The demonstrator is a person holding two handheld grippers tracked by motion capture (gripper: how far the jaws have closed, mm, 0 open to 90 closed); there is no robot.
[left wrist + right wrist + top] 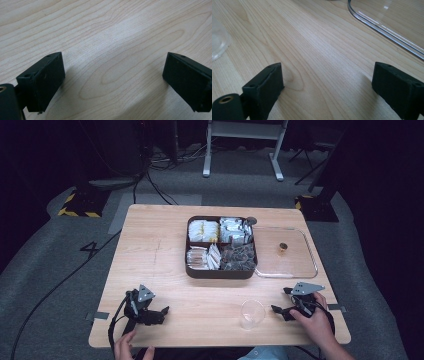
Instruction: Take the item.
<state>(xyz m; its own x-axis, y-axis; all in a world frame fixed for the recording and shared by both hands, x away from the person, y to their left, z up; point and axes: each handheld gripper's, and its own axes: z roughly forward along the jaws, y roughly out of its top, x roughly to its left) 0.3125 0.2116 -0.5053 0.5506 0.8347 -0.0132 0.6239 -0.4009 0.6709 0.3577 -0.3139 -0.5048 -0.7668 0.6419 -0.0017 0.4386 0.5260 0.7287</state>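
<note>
- Left black two-jaw gripper: lies on the light wooden table near the front left corner, with a grey three-cornered plate on top. The person's left hand is at the table edge just behind it, apart from the gripper body. In the left gripper view the jaws stand wide apart, with bare wood grain between them and nothing held.
- Dark brown square tray with four compartments: stands at the table centre, toward the far side. The rear left compartment holds yellow-and-white packets, the rear right holds silvery foil packets, the front left holds clear-wrapped white items, and the front right holds dark wrapped pieces.
- Clear plastic cup: stands upright near the front edge, between the two grippers and closer to the right one. Its rim appears at the left edge of the right gripper view.
- Clear rectangular lid with rounded corners: lies flat, touching or just beside the right side of the tray. A small brass-coloured knob sits at its middle.
- Right black two-jaw gripper: held in the person's right hand at the front right, resting low over the table just beside the cup. Its jaws are spread wide, with nothing between them.
</note>
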